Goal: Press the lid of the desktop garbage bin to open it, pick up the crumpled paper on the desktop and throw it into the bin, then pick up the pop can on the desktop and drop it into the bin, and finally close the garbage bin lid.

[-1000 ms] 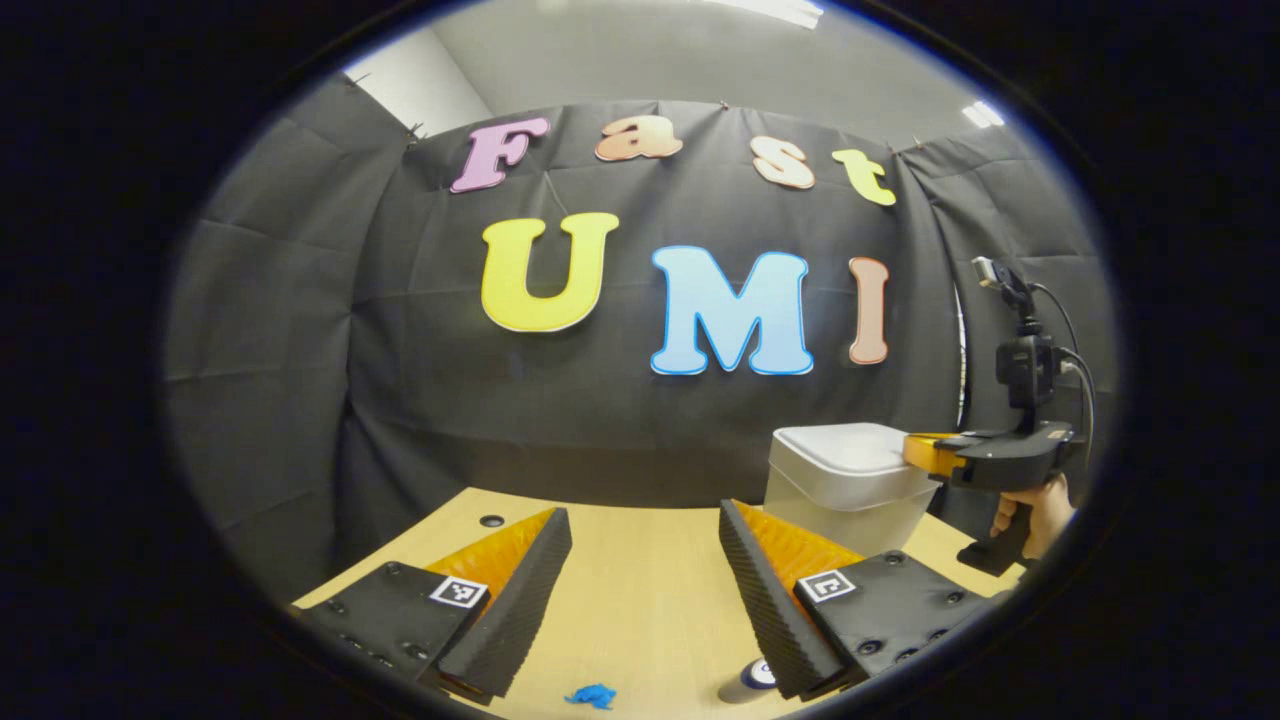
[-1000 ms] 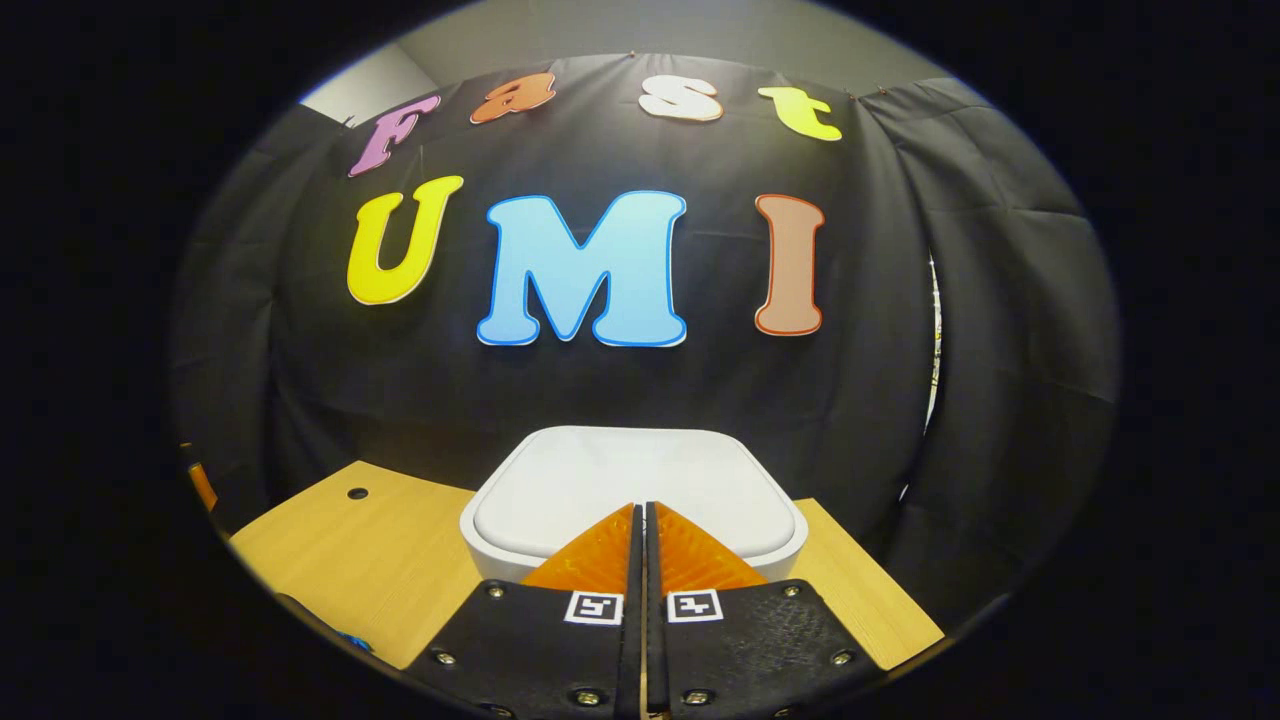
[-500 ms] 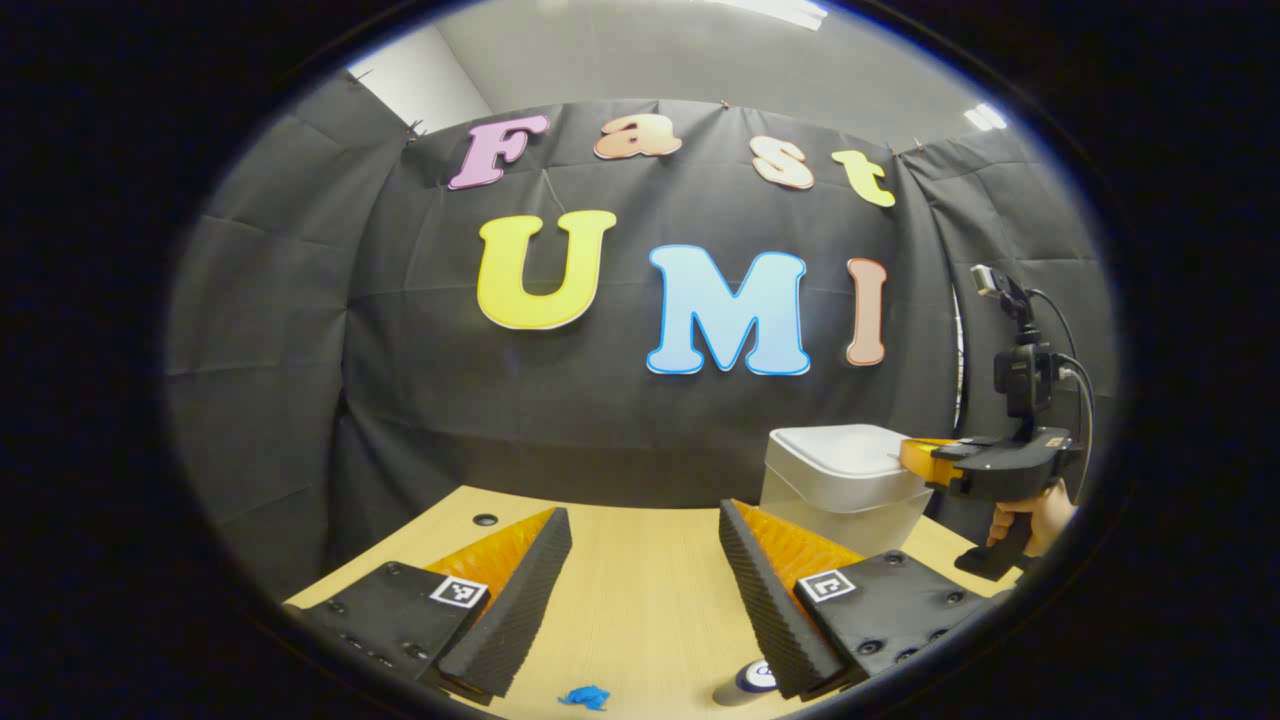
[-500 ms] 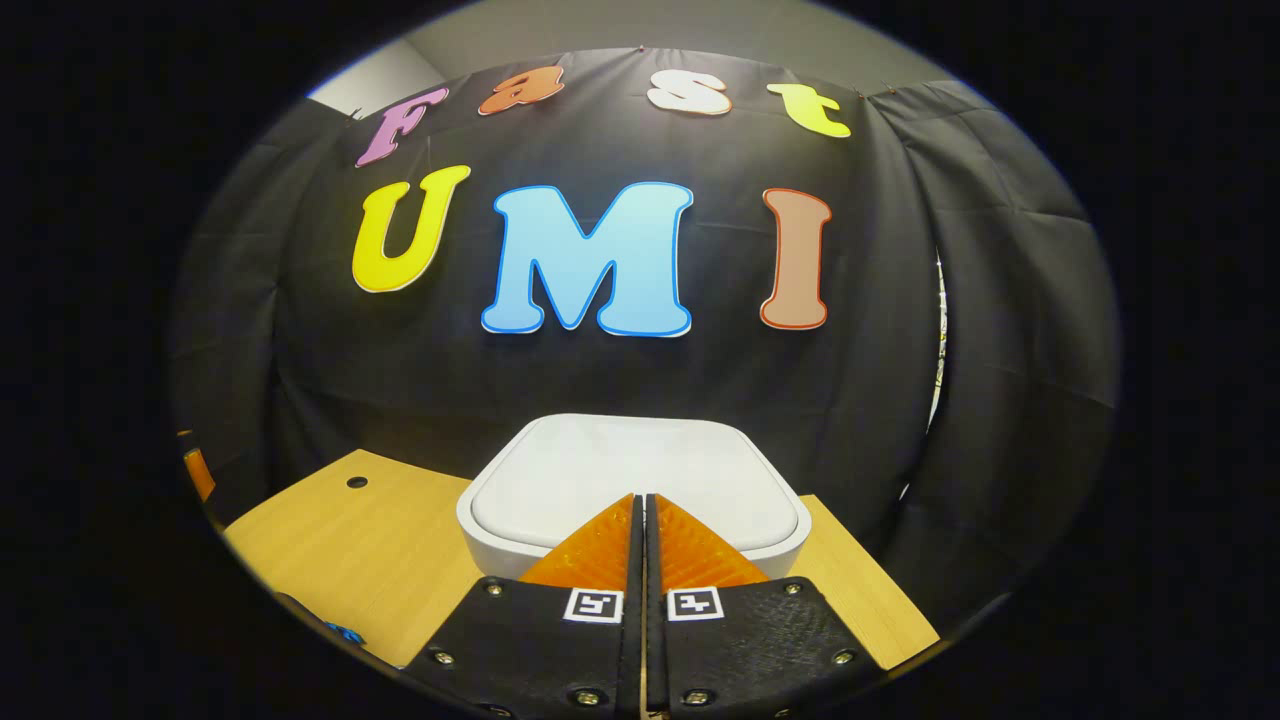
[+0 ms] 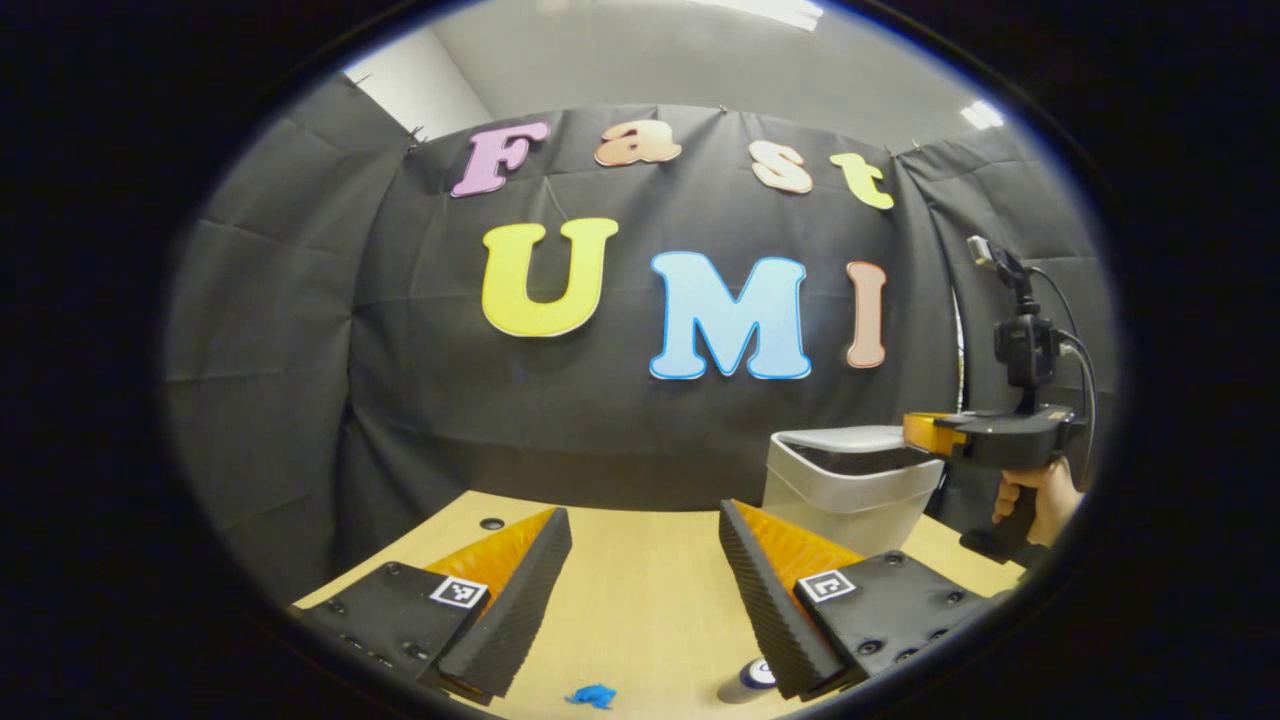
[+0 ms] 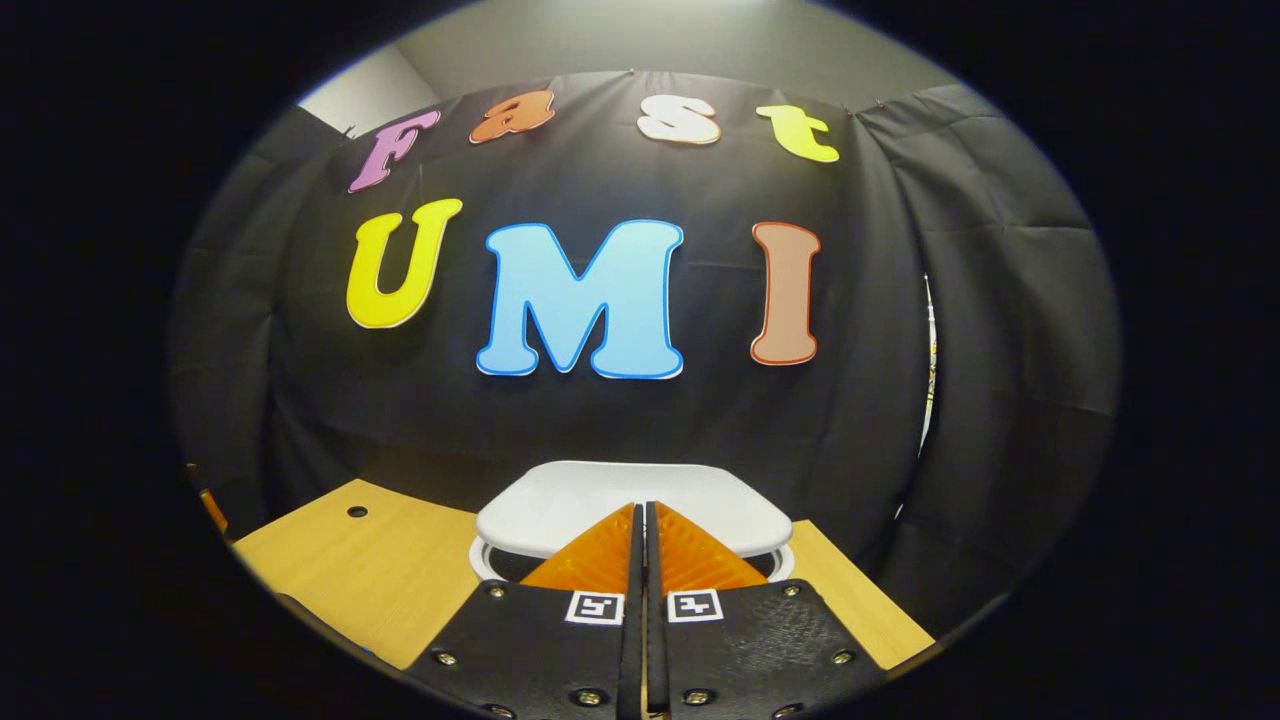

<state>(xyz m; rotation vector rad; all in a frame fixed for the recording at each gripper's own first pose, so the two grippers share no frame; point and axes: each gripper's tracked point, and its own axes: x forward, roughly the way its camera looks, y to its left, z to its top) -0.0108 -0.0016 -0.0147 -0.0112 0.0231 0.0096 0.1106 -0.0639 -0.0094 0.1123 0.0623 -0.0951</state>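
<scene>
Bin point(image 5: 850, 490) lid point(image 6: 630, 505) popped open, right gripper point(image 6: 645, 520) clenched empty; left gripper point(image 5: 640, 560) released; paper point(image 5: 592, 695), can point(image 5: 745, 682) left on tabletop point(image 5: 640, 600)

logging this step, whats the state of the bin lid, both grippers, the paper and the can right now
bin lid: popped up, dark gap under its near edge
garbage bin: upright on the desk, partly open
right gripper: shut, empty, tips at the lid's front edge
left gripper: open, empty, above the desk
crumpled paper: blue, lying on the desk
pop can: on the desk, partly hidden by a finger
</scene>
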